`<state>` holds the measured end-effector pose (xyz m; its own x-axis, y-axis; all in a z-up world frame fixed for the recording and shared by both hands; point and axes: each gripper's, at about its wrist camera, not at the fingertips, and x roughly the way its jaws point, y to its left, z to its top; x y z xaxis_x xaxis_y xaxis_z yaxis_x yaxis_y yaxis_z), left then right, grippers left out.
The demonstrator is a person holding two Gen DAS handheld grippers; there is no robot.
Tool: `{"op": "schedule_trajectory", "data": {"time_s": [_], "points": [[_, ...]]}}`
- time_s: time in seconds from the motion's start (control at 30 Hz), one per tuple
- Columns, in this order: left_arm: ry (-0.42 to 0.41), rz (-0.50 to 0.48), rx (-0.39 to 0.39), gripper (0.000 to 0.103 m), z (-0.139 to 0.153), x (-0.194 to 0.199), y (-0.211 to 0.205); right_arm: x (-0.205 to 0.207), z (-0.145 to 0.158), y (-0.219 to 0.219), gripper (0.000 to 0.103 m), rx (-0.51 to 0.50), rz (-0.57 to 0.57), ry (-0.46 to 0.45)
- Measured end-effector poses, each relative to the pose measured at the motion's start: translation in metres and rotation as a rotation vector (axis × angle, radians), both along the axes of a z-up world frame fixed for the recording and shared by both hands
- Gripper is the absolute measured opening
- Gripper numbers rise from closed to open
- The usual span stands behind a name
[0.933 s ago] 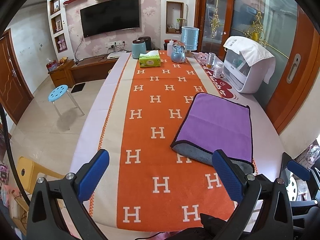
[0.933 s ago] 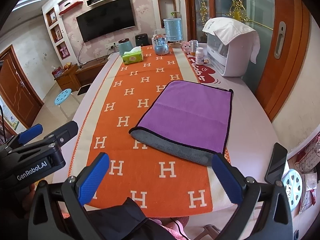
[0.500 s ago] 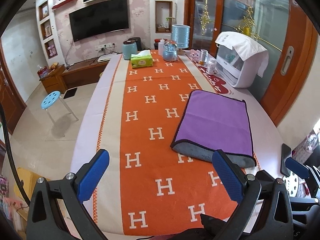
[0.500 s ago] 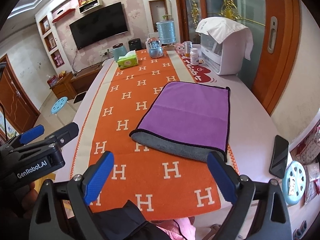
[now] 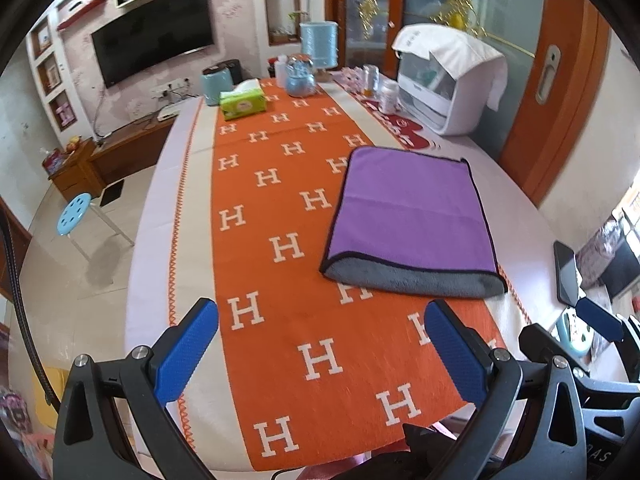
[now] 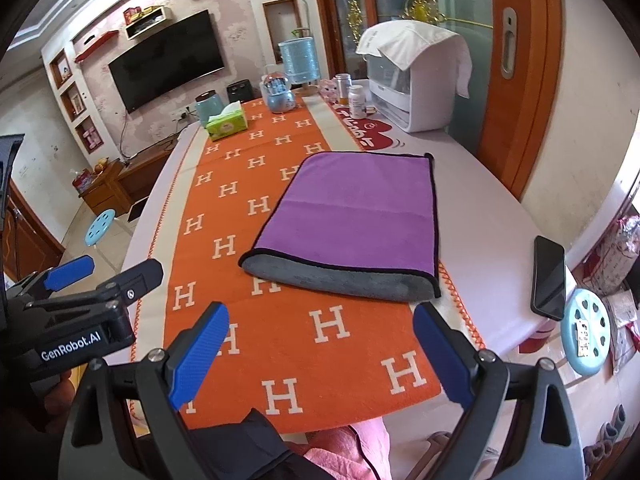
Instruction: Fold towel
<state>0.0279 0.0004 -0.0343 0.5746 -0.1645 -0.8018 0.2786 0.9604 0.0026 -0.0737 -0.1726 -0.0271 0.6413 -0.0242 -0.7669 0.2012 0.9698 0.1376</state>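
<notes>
A purple towel (image 5: 412,212) with a grey underside and black edging lies folded flat on the orange H-patterned table runner (image 5: 296,248); its grey fold faces me. It also shows in the right wrist view (image 6: 352,216). My left gripper (image 5: 320,328) is open and empty, above the runner's near end, short of the towel and to its left. My right gripper (image 6: 320,332) is open and empty, just short of the towel's near fold. The left gripper also shows at the left of the right wrist view (image 6: 80,280).
A black phone (image 6: 549,278) lies at the table's right edge. A white covered appliance (image 5: 444,80), bottles, a blue jar and a green tissue box (image 5: 242,100) stand at the far end. Blue stools (image 6: 586,338) stand beside the table.
Both grippers have drawn back and lifted a little from the towel, and the views have tilted. The towel has not moved. Both grippers stay open.
</notes>
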Motion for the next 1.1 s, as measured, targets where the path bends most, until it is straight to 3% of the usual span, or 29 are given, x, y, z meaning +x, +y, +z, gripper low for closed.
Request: {"op": "schedule_trajectory", "data": {"time_s": [0.6, 1.1], "points": [[0.177, -0.168, 0.06, 0.102, -0.054, 0.057, -0.033, 0.041, -0.048, -0.043, 0.078, -0.026, -0.031, 0.094], [0.165, -0.319, 0.046, 0.102, -0.105, 0.126, -0.05, 0.075, -0.096, -0.08, 0.061, -0.156, 0.094, 0.114]]}}
